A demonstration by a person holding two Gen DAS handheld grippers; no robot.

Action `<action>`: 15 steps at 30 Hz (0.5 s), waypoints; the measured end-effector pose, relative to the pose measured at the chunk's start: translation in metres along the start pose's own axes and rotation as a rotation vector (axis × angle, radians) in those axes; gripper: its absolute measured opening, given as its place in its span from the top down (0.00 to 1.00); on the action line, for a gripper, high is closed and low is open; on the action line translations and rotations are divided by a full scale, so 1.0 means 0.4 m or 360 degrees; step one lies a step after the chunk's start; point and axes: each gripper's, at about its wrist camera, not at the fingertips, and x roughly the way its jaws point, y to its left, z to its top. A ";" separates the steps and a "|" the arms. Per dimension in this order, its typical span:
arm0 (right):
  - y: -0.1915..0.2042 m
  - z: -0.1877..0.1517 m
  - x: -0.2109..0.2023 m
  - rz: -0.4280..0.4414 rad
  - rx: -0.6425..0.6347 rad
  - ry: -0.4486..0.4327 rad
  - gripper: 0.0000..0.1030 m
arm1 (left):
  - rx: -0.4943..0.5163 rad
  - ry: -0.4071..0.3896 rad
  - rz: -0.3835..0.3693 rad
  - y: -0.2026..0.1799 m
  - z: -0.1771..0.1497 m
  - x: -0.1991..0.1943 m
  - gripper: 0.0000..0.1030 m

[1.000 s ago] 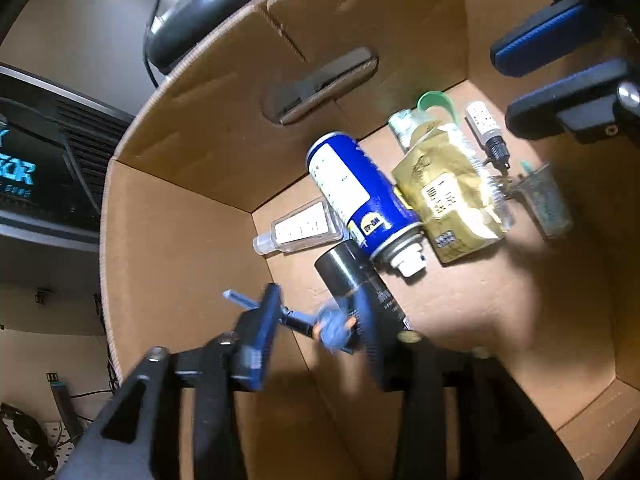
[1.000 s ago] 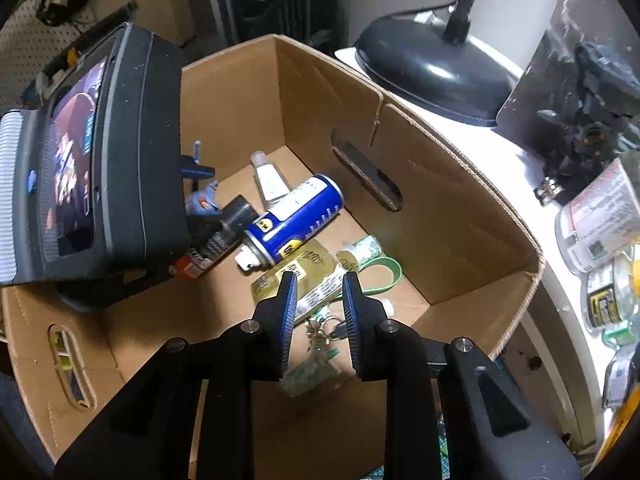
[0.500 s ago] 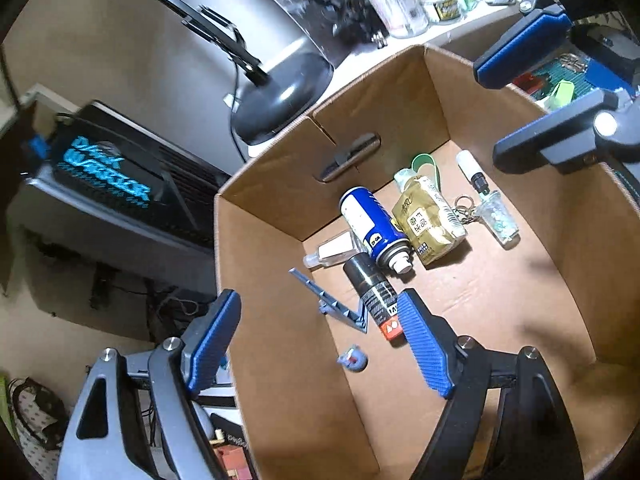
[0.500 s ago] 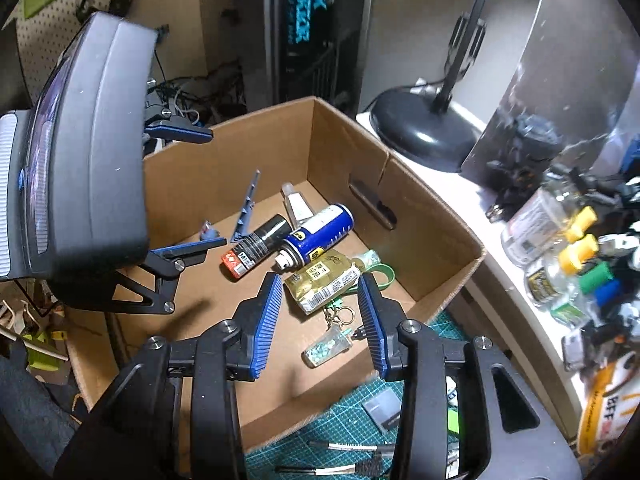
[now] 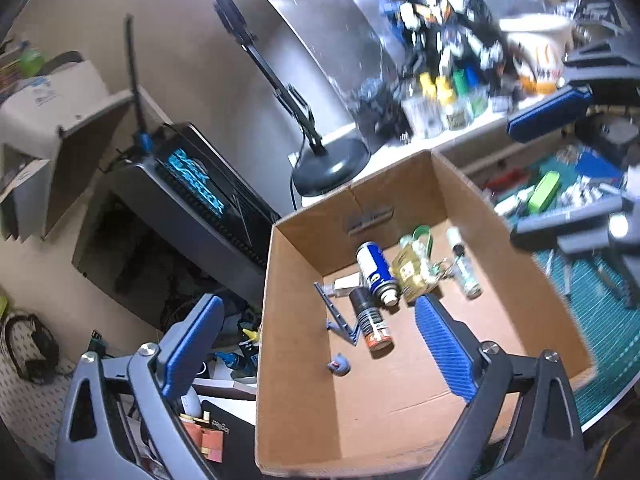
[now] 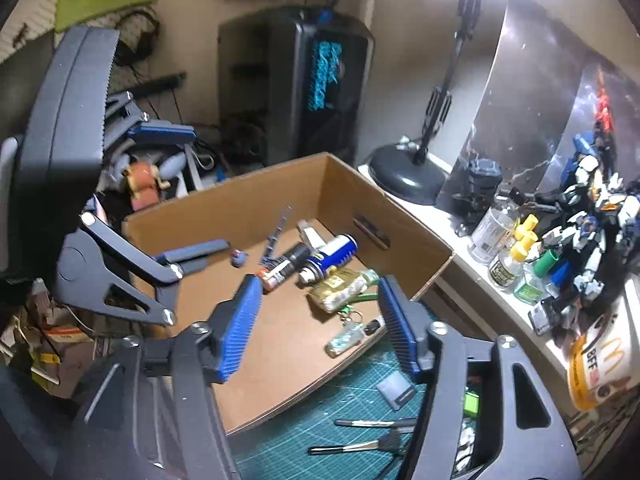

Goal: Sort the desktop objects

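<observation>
With both grippers' fingers just opened and empty above the cardboard box, the right gripper should next reach right for the pens on the desk, while the left gripper keeps clear.

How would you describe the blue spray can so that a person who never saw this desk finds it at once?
Look into the open cardboard box beside the green cutting mat. On its floor, near the wall with the handle slot, lies the blue spray can on its side, white nozzle toward the box's middle. It lies between a black can with a red end and a gold pouch; only it is blue.
</observation>
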 end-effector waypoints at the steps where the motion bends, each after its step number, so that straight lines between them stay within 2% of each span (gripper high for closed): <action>1: 0.013 -0.004 -0.021 -0.0008 -0.0011 -0.0022 0.39 | -0.0011 -0.0025 0.0010 -0.003 -0.003 -0.019 0.02; 5: 0.047 -0.013 -0.090 -0.0037 -0.0041 -0.0067 0.35 | -0.0049 -0.0102 0.0066 -0.007 -0.019 -0.096 0.00; 7: 0.060 -0.019 -0.128 -0.0054 -0.0049 -0.0100 0.24 | -0.0049 -0.0118 0.0097 -0.013 -0.028 -0.128 0.00; 9: 0.071 -0.026 -0.163 -0.0069 -0.0045 -0.0137 0.24 | -0.0042 -0.0128 0.0123 -0.020 -0.036 -0.155 0.00; 11: 0.081 -0.035 -0.192 -0.0069 -0.0031 -0.0154 0.23 | -0.0074 -0.0144 0.0103 -0.022 -0.045 -0.180 0.00; 13: 0.089 -0.047 -0.213 -0.0081 -0.0023 -0.0163 0.13 | -0.0106 -0.0161 0.0083 -0.023 -0.055 -0.205 0.00; 15: 0.097 -0.059 -0.230 -0.0098 -0.0018 -0.0169 0.12 | -0.0142 -0.0182 0.0064 -0.026 -0.069 -0.230 0.00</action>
